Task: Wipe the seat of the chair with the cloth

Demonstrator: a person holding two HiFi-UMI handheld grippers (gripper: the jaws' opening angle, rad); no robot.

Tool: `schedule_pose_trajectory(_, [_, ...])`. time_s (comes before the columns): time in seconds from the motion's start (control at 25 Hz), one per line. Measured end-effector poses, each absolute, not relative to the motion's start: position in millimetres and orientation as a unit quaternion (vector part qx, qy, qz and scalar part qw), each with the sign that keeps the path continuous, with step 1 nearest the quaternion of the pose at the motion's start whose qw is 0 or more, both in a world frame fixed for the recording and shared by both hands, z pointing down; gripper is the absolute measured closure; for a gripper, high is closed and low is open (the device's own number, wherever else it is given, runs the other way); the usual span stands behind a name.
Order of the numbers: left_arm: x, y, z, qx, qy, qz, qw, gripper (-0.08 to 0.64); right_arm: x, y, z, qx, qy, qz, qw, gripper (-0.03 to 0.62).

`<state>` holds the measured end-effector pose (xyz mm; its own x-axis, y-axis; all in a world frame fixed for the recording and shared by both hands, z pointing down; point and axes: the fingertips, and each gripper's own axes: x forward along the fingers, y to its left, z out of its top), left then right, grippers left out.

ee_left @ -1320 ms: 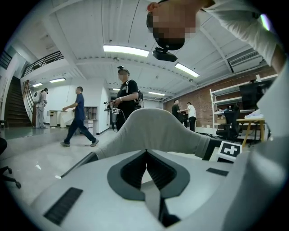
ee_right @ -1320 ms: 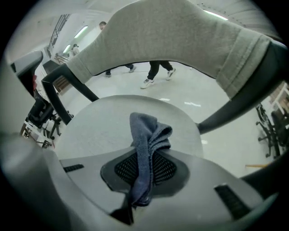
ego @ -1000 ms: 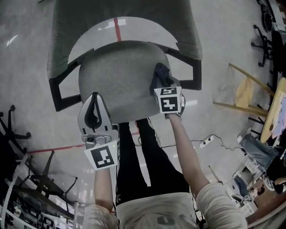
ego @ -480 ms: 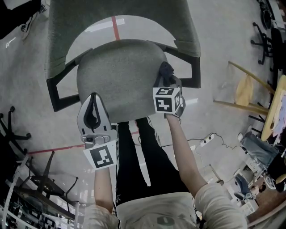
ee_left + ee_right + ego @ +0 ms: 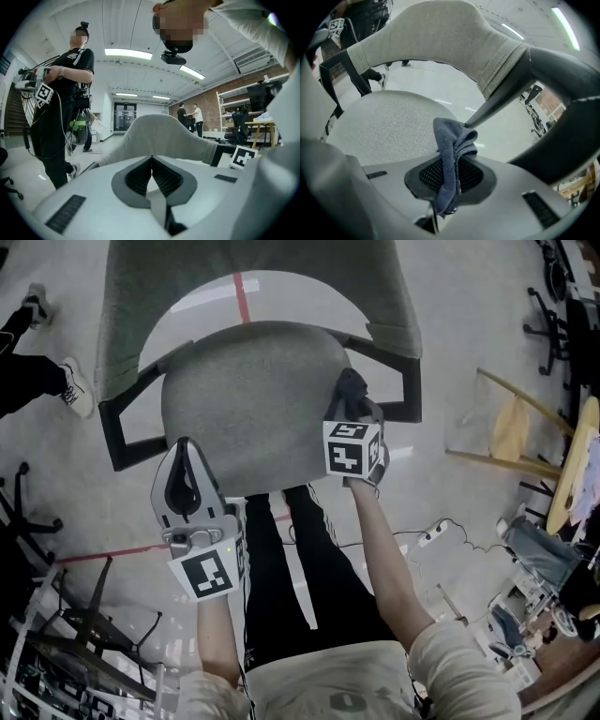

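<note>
A grey fabric chair stands before me, its round seat (image 5: 248,404) facing up and its curved backrest (image 5: 253,268) beyond. My right gripper (image 5: 352,401) is shut on a dark blue cloth (image 5: 452,147), bunched between its jaws at the seat's right edge (image 5: 389,126), beside the black armrest (image 5: 562,89). The same cloth (image 5: 349,390) shows as a dark lump in the head view. My left gripper (image 5: 184,457) is shut with nothing in it, held off the seat's front left edge. The backrest (image 5: 161,136) rises ahead of it.
Black arm frames (image 5: 131,432) flank the seat. A person (image 5: 61,93) with grippers stands at the left, shoes (image 5: 80,390) near the chair. Red floor tape (image 5: 122,549), office chair bases (image 5: 33,507), a wooden stand (image 5: 516,442) and cables (image 5: 441,535) surround me.
The right gripper with the cloth has moved a little away from me along the seat's right edge. The left gripper has drifted slightly left and back. A person's legs have come into view at left.
</note>
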<state>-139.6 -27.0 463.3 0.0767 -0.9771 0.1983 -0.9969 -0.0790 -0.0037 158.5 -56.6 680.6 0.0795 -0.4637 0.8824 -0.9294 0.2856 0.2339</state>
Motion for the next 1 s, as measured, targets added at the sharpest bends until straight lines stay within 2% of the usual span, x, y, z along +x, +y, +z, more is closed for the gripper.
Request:
schedule_pose_trajectory(0.44, [-172.2, -16.2, 439.3, 0.713, -0.696, 0.075, 0.036, 0.545, 118.8, -51.3, 563.8, 0.538, -0.711, 0.246, 0.38, 0.535])
schedule_pose_trajectory(0.76, [-193.1, 5.1, 435.9, 0.708, -0.701, 0.083, 0.022, 0.545, -11.4, -4.7, 506.5, 0.409, -0.796, 0.368, 0.253, 0.535])
schedule_pose_trajectory(1.0, [-225.4, 28.7, 450.5, 0.679, -0.725, 0.106, 0.034, 0.545, -116.7, 43.5, 518.5, 0.298, -0.822, 0.427, 0.231, 0.535])
